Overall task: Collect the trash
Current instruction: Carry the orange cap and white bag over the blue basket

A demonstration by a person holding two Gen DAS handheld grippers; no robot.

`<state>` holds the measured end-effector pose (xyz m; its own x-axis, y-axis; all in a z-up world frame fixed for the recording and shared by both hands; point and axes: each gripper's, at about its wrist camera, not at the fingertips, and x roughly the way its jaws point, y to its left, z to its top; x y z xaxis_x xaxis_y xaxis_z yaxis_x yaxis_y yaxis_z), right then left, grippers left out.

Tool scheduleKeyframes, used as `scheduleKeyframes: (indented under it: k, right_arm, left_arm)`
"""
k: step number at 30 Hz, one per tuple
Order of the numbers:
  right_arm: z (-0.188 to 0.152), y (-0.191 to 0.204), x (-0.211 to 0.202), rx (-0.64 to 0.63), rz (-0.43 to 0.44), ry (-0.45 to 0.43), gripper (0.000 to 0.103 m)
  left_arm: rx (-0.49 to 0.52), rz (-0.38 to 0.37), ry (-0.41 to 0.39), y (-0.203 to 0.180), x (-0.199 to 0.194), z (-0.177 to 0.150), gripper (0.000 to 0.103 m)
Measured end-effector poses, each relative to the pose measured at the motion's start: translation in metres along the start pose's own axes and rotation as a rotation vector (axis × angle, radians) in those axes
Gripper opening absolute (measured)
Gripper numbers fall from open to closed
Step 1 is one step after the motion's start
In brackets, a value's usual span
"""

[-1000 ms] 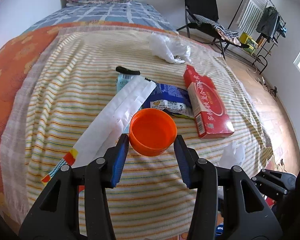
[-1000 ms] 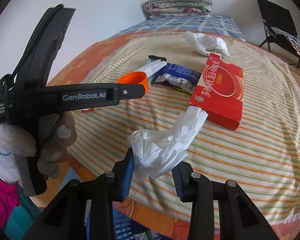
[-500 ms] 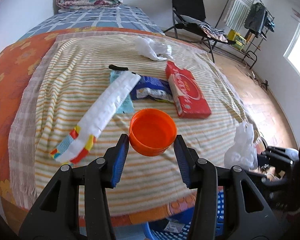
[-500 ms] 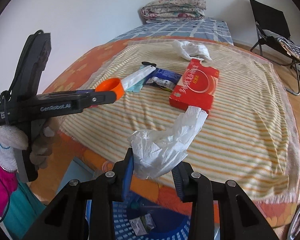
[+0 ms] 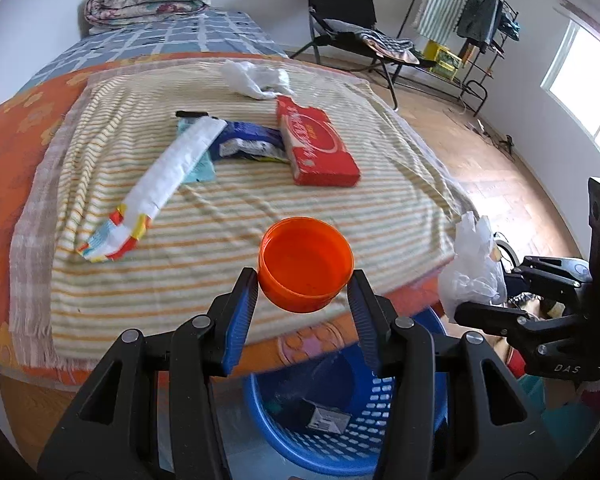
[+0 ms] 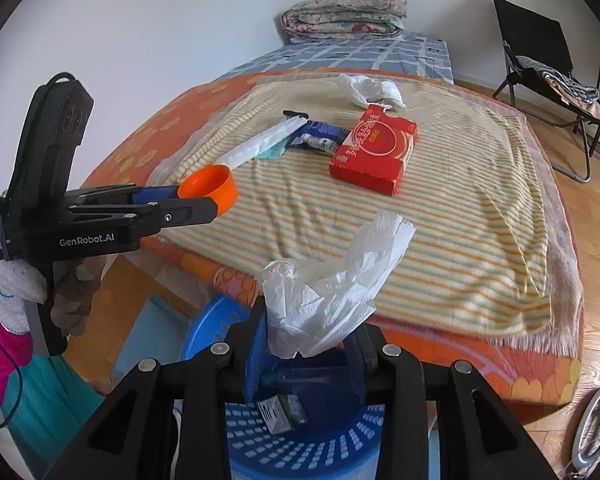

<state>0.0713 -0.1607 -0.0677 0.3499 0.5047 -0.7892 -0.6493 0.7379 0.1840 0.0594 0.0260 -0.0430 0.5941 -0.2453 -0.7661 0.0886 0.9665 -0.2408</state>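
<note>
My left gripper (image 5: pixel 303 294) is shut on an orange plastic lid (image 5: pixel 306 262), held in the air over the bed's near edge, above a blue basket (image 5: pixel 340 432). In the right wrist view the same lid (image 6: pixel 210 188) shows at the tip of the left gripper (image 6: pixel 204 206). A crumpled white tissue (image 6: pixel 332 288) is clamped in my right gripper (image 6: pixel 308 344), which is shut on it above the blue basket (image 6: pixel 300 448). The tissue (image 5: pixel 474 268) also appears at the right of the left wrist view.
On the striped blanket (image 5: pixel 240 216) lie a red box (image 5: pixel 316 148), a blue wrapper (image 5: pixel 248 142), a long white wrapper (image 5: pixel 168 176) and another crumpled white tissue (image 5: pixel 256 78). A small carton (image 6: pixel 278 414) lies in the basket. A black folding chair (image 5: pixel 340 8) stands beyond the bed.
Both grippers have drawn back from over the bed toward its near edge, still gripping the lid and the tissue. The blue basket has come into view beneath them.
</note>
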Motion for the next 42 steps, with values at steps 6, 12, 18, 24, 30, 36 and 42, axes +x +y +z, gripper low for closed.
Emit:
scheduleKeyframes:
  k: [6,12,18,24,30,36,42]
  right_arm:
    - [-0.019,0.003,-0.002,-0.011,-0.006,0.031,0.036]
    - [-0.039,0.006,-0.002,-0.014,-0.002,0.064,0.037]
    - [-0.060,0.006,0.004,-0.004,0.008,0.110,0.037]
    - [-0.072,0.011,0.012,-0.018,0.015,0.146,0.037]
    - [-0.078,0.012,0.017,-0.021,0.014,0.168,0.038]
    - [-0.083,0.003,0.026,0.006,0.018,0.199,0.039]
    - [-0.087,0.000,0.037,0.025,0.025,0.234,0.039]
  left_arm:
    - [0.014,-0.012,0.040,-0.012,0.000,-0.025,0.048]
    - [0.023,-0.027,0.091,-0.024,0.004,-0.054,0.048]
    - [0.029,-0.038,0.125,-0.035,0.003,-0.075,0.048]
    - [0.026,-0.045,0.159,-0.042,0.008,-0.091,0.048]
    - [0.032,-0.036,0.184,-0.044,0.012,-0.100,0.048]
    - [0.030,-0.020,0.211,-0.042,0.021,-0.105,0.048]
    - [0.038,-0.005,0.235,-0.041,0.029,-0.110,0.048]
